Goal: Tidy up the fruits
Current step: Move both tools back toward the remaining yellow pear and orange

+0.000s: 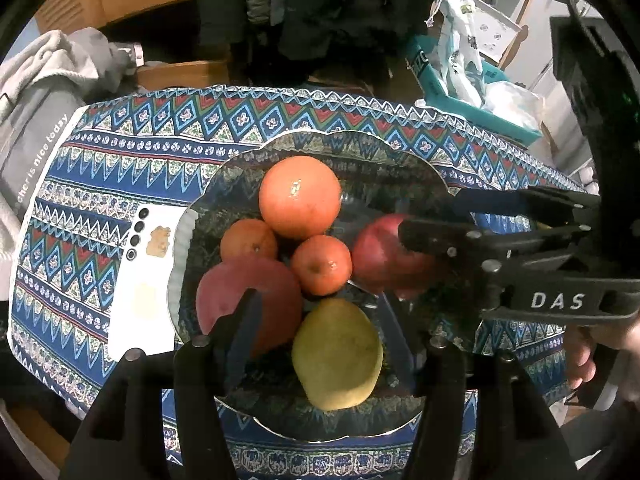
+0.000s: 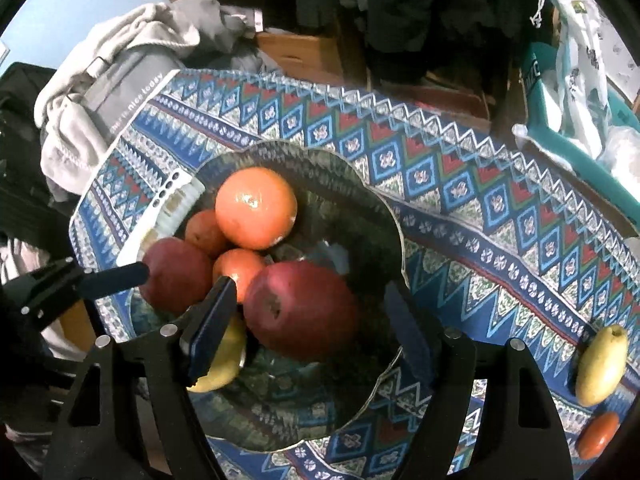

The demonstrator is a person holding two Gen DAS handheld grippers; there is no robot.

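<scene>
Glass bowl [image 1: 182, 276], clear with a scalloped rim, on a blue patterned tablecloth [image 1: 120, 160]; holds six fruits.

Contents of bowl:
- large orange [image 1: 300, 196], at the far side, resting on top of the others
- two small oranges, one to the left [image 1: 248, 240], one in the middle [image 1: 322, 264], both touching the large orange
- red apple [image 1: 232, 292], left side, partly behind the left gripper's left finger
- second red apple [image 2: 300, 308], right side
- yellow pear [image 1: 338, 354], near side, lying on the bowl floor

Outside bowl, right wrist view: a second yellow pear [image 2: 602, 364] and a small orange [image 2: 598, 434] on the cloth, well apart from the bowl.

Left gripper [image 1: 324, 340]: jaws apart over the yellow pear, pads clear of it on both sides; nothing gripped.

Right gripper [image 2: 312, 328]: jaws either side of the second red apple; the left pad looks to be against the fruit, the right pad seems to stand just off it, though the lens makes this hard to judge.

Also present: white phone [image 1: 140, 280] lying beside the bowl on the left; grey clothing [image 1: 48, 88] piled beyond the table edge
</scene>
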